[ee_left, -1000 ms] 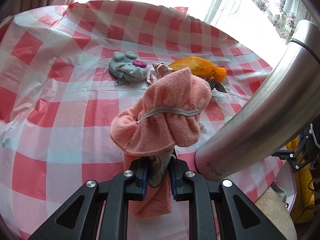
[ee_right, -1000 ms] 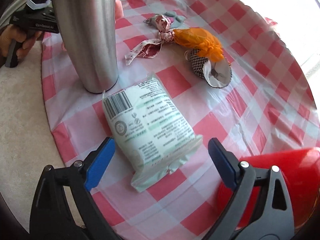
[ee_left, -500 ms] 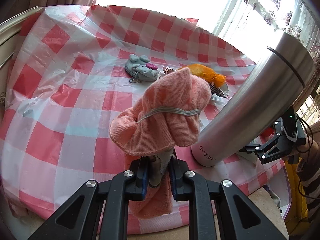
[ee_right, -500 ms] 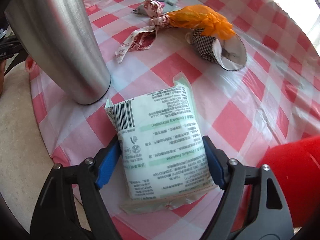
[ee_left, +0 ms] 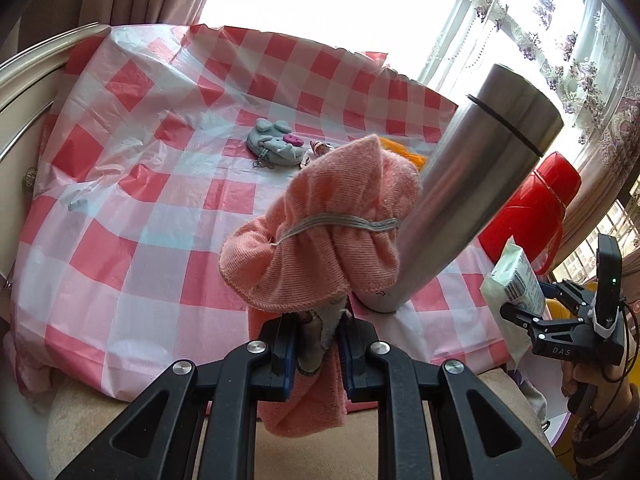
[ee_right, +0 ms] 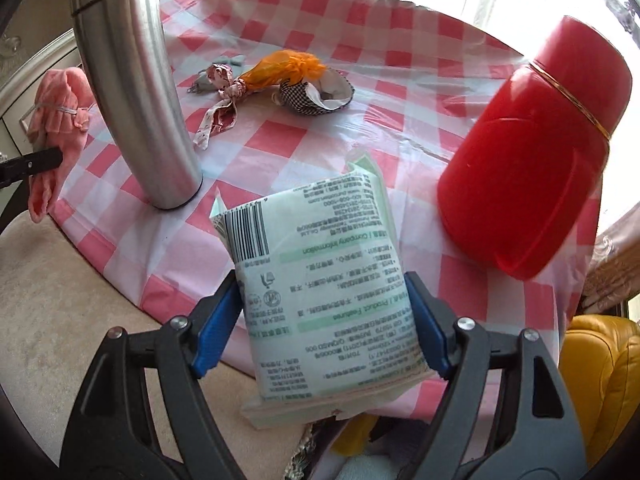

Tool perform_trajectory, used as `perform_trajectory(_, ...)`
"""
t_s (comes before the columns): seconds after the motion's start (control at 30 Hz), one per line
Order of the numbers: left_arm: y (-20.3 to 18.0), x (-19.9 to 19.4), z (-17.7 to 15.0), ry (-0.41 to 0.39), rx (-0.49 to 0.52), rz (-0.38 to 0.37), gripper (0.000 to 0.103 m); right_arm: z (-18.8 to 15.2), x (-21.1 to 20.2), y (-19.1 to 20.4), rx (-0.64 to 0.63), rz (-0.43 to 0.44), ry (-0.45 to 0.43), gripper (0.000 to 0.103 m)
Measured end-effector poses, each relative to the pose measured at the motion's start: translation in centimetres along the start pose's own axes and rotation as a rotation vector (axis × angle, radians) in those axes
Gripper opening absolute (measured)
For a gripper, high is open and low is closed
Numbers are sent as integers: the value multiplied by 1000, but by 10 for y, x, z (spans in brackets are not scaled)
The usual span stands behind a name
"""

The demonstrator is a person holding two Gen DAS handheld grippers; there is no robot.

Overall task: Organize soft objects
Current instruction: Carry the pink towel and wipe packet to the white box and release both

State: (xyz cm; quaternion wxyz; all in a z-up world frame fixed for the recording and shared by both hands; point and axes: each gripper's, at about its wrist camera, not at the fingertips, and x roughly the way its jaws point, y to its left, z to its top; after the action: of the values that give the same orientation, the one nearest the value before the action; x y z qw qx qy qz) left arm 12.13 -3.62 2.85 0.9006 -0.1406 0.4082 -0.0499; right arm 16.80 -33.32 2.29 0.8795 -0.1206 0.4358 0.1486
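Note:
My left gripper [ee_left: 317, 334] is shut on a pink knitted cloth [ee_left: 320, 224] tied with an elastic band, held above the near table edge; it also shows in the right wrist view [ee_right: 60, 112]. My right gripper [ee_right: 324, 312] is shut on a white and green tissue pack [ee_right: 320, 288], lifted off the table; it shows in the left wrist view [ee_left: 516, 280]. A grey plush mouse purse [ee_left: 274, 145], an orange fabric bundle [ee_right: 286, 70] with a patterned ribbon [ee_right: 220, 108], and a checkered pouch [ee_right: 316, 96] lie on the checkered tablecloth [ee_left: 160, 220].
A tall steel flask [ee_right: 132, 92] stands near the table's front edge, also in the left wrist view [ee_left: 464, 216]. A red thermos [ee_right: 540, 148] stands to the right. Beige carpet [ee_right: 60, 280] lies below the table edge. A yellow object [ee_right: 596, 368] sits at the lower right.
My right gripper closed on the tissue pack and lifted it off the table, pulling back. My left gripper pulled back and up with the pink cloth.

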Motion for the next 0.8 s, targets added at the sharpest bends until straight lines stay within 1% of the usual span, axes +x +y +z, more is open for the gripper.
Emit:
perform_trajectory(0.13,-13,-11,-8,-12,19,-13,18,-20,-17,-4,40,-30,-6,81)
perform_trajectory(0.47,-57,-36,-31,-9,98,-95,18,-66,-56,-17,116,-75,-28,81)
perform_trajectory(0.8,-109,-41,-51,17,177,-178,18,-102,-84,-39,199,-167,-22,81)
